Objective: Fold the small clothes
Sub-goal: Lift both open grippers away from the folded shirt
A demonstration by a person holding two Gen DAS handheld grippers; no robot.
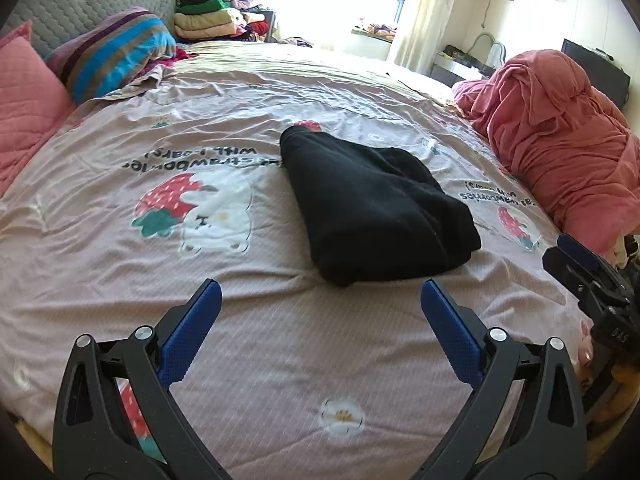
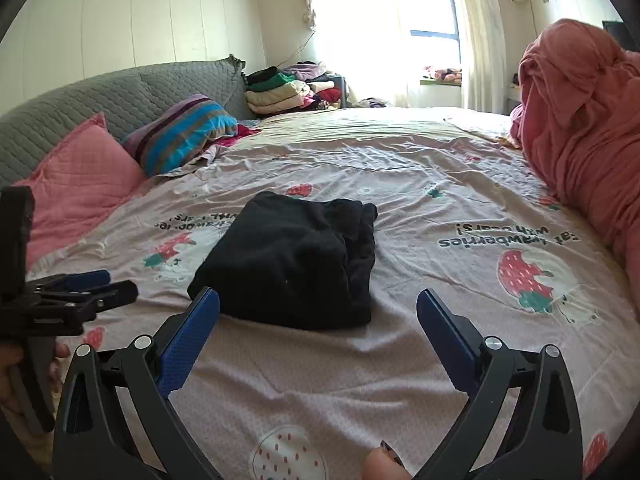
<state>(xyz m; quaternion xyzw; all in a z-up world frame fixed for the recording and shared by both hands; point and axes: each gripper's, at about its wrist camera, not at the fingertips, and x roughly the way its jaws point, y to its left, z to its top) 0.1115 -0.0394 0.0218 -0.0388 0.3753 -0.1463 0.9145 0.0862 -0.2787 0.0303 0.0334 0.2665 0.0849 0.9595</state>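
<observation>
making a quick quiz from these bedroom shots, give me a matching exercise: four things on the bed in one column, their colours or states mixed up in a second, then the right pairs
Things:
1. garment in the middle of the bed
2. blanket heaped at the right edge
3. pillow by the headboard
4. left hand-held gripper

Colour or state:
A. striped blue, brown and purple
B. open, nothing between its fingers
C. black, folded
D. salmon pink, bunched up

Pairs: 1-C, 2-D, 3-A, 4-B

Both wrist views look down across the bed (image 1: 280,360) from its near edge, sharing the folded black garment (image 1: 372,208) close ahead.
</observation>
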